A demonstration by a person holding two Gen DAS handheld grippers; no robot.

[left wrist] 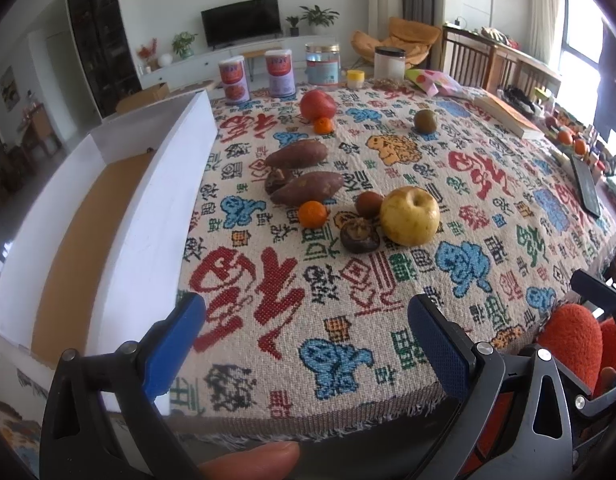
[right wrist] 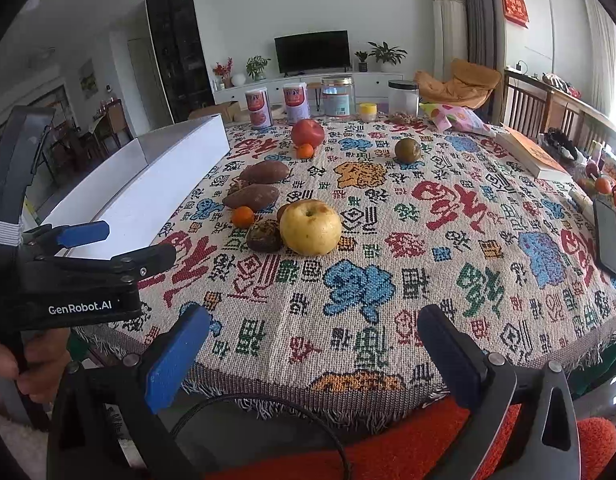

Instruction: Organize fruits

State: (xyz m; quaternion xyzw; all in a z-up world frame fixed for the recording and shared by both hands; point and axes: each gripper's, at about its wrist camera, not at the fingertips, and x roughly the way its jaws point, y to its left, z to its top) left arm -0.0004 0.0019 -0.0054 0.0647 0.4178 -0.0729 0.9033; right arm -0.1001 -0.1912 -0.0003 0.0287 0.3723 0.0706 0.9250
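Both tongs sit at the near table edge, nothing pinched; left gripper [left wrist: 305,344] spread wide, right gripper [right wrist: 314,354] likewise spread.

Nearest cluster on the patterned cloth [right wrist: 388,300]: yellow apple [right wrist: 310,227], dark wrinkled fruit [right wrist: 263,236] touching it, small orange [right wrist: 243,216] just beside; sweet potatoes [right wrist: 251,197] behind; red apple [right wrist: 307,133] and a green fruit [right wrist: 407,150] farther back.

White box [right wrist: 147,196] lies along the left edge; we judge it the likely destination.

Advice: start with the apple; approach from above, jaws straddling its widest part, clear of the dark fruit; close gently.
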